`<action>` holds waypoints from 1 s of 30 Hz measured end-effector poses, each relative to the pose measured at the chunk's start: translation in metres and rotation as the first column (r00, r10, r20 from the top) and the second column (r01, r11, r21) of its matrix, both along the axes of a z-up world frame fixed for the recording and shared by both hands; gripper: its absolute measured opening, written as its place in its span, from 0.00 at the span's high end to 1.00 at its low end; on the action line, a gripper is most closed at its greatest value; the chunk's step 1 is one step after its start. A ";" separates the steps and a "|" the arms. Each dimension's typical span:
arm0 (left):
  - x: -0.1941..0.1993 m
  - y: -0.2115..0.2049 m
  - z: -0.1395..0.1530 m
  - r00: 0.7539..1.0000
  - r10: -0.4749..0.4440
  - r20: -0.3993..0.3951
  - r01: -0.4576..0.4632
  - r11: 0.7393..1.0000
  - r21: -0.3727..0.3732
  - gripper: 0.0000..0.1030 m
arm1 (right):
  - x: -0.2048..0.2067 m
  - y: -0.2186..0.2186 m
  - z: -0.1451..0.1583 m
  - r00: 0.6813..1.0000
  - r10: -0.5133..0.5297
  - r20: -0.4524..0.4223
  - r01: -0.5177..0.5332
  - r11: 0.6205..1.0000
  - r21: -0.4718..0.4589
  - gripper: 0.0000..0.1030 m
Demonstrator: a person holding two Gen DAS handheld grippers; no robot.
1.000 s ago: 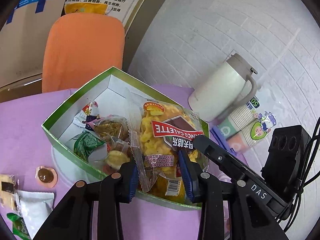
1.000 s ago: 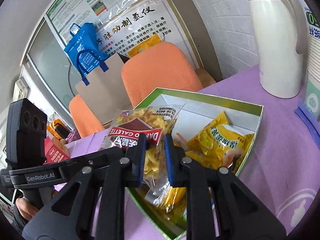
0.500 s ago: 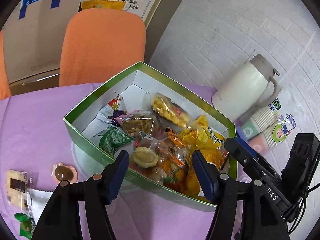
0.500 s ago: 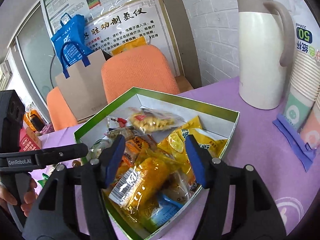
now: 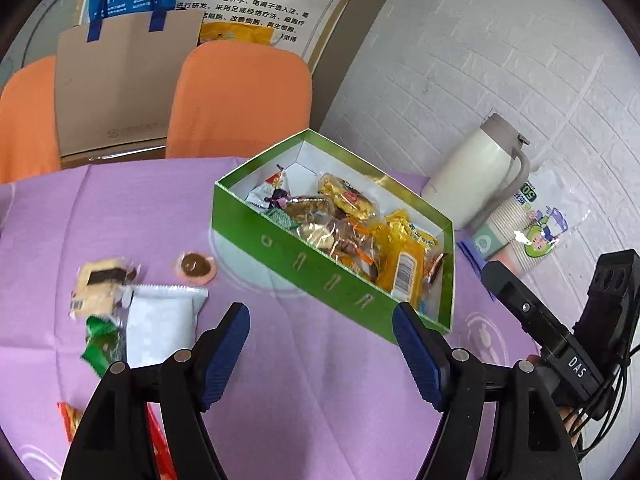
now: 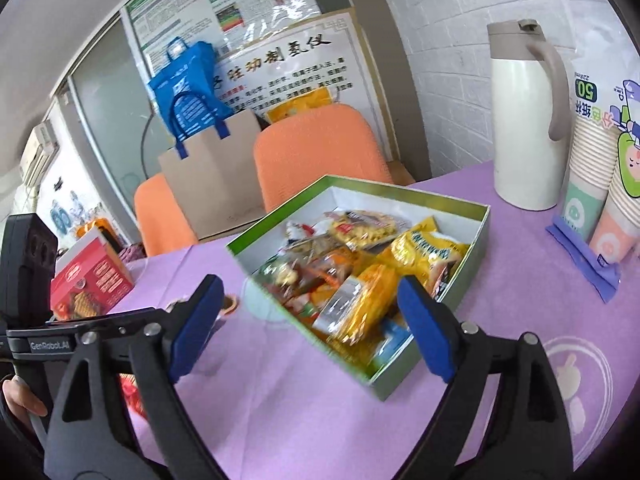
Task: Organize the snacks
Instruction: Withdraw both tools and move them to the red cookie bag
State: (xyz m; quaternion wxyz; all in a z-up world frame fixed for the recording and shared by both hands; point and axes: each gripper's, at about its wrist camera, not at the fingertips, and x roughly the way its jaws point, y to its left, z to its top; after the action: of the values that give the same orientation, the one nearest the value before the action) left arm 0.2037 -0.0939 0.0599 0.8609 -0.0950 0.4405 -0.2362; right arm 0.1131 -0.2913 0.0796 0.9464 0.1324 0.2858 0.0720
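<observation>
The clear bag of yellow twisted crisps with the red label (image 5: pixel 347 199) lay inside the open green cardboard box (image 5: pixel 320 276), toward its far side among the other wrapped snacks, where a second before both grippers had pinched it upright above the box. The left gripper (image 5: pixel 320 354) and the right gripper (image 6: pixel 308 326) had let it go and drawn back from the box; their blue-padded jaws were opening, with nothing between them but tablecloth and the box's near wall. By my reading that bag was done with, and the job had turned to what was not yet boxed.

Several snacks lay loose on the cloth left of the box: a white foil sachet (image 5: pixel 162 322), a pale biscuit pack with a dark band (image 5: pixel 102 284), a green wrapper (image 5: pixel 102 350), a small round jelly cup with a brown centre (image 5: pixel 195 265), and a red-orange wrapper (image 5: pixel 70 416) at the lower edge. The left gripper was nearer to them, so one of these was probably next.

The table wore a lilac cloth (image 5: pixel 312 420) printed with pale circles. A cream thermos jug (image 5: pixel 476 170) and sleeves of paper cups (image 6: pixel 592 184) stood beyond the box by a white brick wall. Orange chairs (image 5: pixel 240 100), a brown paper bag with blue handles (image 5: pixel 120 80), a red carton (image 6: pixel 90 280) and posters filled the rest.
</observation>
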 end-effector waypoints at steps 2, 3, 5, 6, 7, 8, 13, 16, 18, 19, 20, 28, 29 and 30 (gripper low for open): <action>-0.018 0.014 -0.003 1.000 0.009 0.005 -0.009 1.000 -0.014 0.25 | -0.009 0.011 -0.004 0.999 0.032 -0.008 -0.033 0.999 -0.007 0.11; -0.027 0.022 -0.006 1.000 0.022 0.008 -0.022 1.000 -0.016 0.25 | -0.013 0.017 -0.007 0.999 0.051 -0.018 -0.051 0.999 -0.007 0.11; -0.042 0.039 -0.013 0.998 0.059 0.000 -0.059 0.998 -0.012 0.24 | -0.020 0.027 -0.015 0.995 0.090 -0.039 -0.091 0.996 -0.005 0.11; -0.048 0.047 -0.018 0.997 0.074 -0.006 -0.074 0.997 -0.010 0.24 | -0.022 0.033 -0.019 0.993 0.105 -0.048 -0.105 0.994 -0.003 0.11; -0.055 0.057 -0.023 0.996 0.093 -0.016 -0.093 0.996 -0.002 0.24 | -0.024 0.038 -0.024 0.991 0.119 -0.059 -0.119 0.993 -0.001 0.11; -0.061 0.067 -0.028 0.993 0.117 -0.023 -0.117 0.993 0.015 0.24 | -0.025 0.043 -0.028 0.989 0.132 -0.070 -0.132 0.991 0.003 0.11; -0.086 0.113 -0.043 0.970 0.242 -0.008 -0.241 0.968 0.076 0.24 | -0.028 0.064 -0.046 0.976 0.183 -0.121 -0.178 0.983 0.046 0.11; -0.094 0.138 -0.055 0.957 0.289 -0.027 -0.287 0.956 0.060 0.24 | -0.029 0.082 -0.053 0.964 0.222 -0.145 -0.219 0.975 0.037 0.11; -0.096 0.149 -0.064 0.952 0.303 -0.045 -0.301 0.952 0.053 0.24 | -0.030 0.095 -0.057 0.955 0.250 -0.160 -0.248 0.968 0.030 0.11; -0.095 0.153 -0.068 0.950 0.309 -0.055 -0.306 0.951 0.053 0.24 | -0.029 0.100 -0.059 0.952 0.258 -0.167 -0.257 0.966 0.028 0.11; -0.094 0.157 -0.072 0.947 0.314 -0.066 -0.311 0.949 0.052 0.24 | -0.029 0.106 -0.061 0.947 0.270 -0.176 -0.270 0.963 0.025 0.11; -0.083 0.170 -0.083 0.957 0.274 -0.099 -0.282 0.957 -0.072 0.24 | -0.022 0.170 -0.086 0.884 0.388 -0.261 -0.402 0.916 0.001 0.11; -0.083 0.171 -0.084 0.957 0.271 -0.102 -0.279 0.957 -0.076 0.25 | -0.020 0.177 -0.089 0.875 0.403 -0.269 -0.418 0.908 0.000 0.12; -0.083 0.172 -0.085 0.957 0.269 -0.104 -0.278 0.957 -0.081 0.25 | -0.018 0.184 -0.092 0.867 0.415 -0.276 -0.432 0.902 0.001 0.14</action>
State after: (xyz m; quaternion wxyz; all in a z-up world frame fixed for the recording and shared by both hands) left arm 0.1207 0.0782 -0.0248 0.8588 -0.2063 0.4504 -0.1307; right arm 0.0950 -0.1074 -0.0120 0.8633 0.0462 0.4358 0.2502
